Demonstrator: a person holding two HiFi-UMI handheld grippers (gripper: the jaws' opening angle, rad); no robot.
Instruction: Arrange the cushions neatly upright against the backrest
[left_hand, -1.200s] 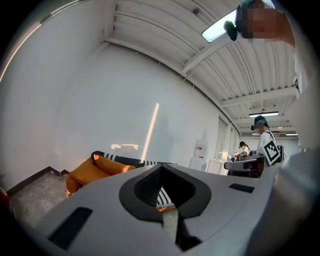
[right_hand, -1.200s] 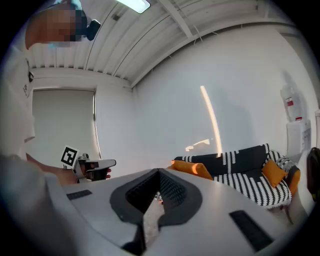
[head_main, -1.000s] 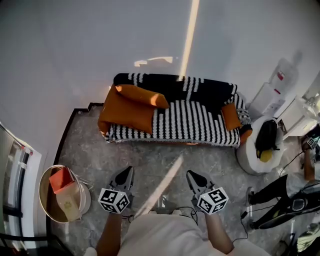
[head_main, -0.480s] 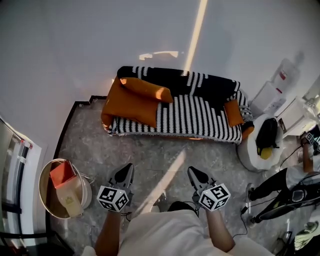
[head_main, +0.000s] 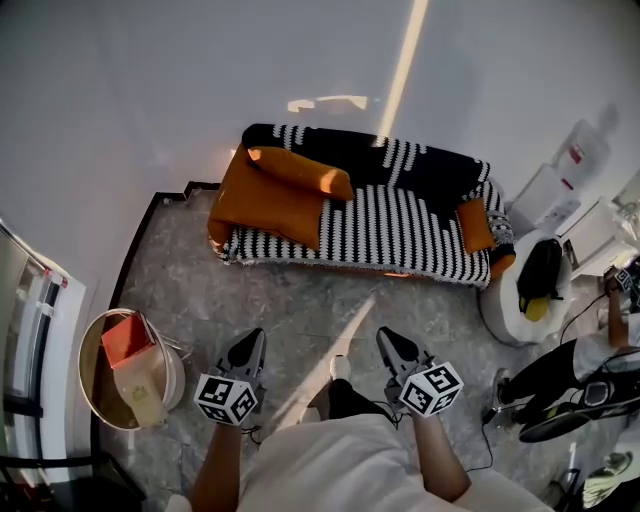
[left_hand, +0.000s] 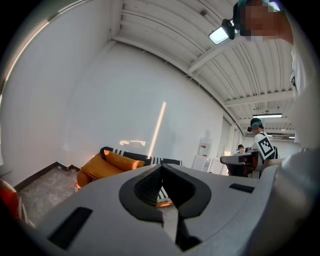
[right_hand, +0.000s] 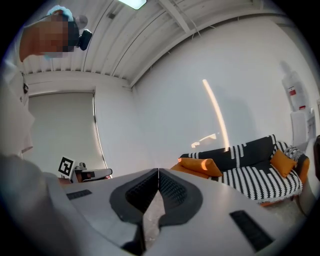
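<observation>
"Where are the cushions?"

"On the striped sofa (head_main: 390, 235) by the far wall; a big orange cushion (head_main: 262, 205) slumps over its left end; a second orange cushion (head_main: 300, 170) lies tilted across the top of that one, close to the backrest (head_main: 420, 165); a small orange cushion (head_main: 475, 224) sits at the right end."

"And the tongs?"

"Both clenched on nothing; the left gripper (head_main: 255, 342) and right gripper (head_main: 388, 340) are side by side at the near edge, above the grey floor (head_main: 300, 300), well apart from the sofa and pointing toward it."

"Round about?"

"A round basket (head_main: 84, 365) near left, something red inside; a white tub (head_main: 495, 310) right of the sofa, a black bag (head_main: 540, 270) on it."
</observation>
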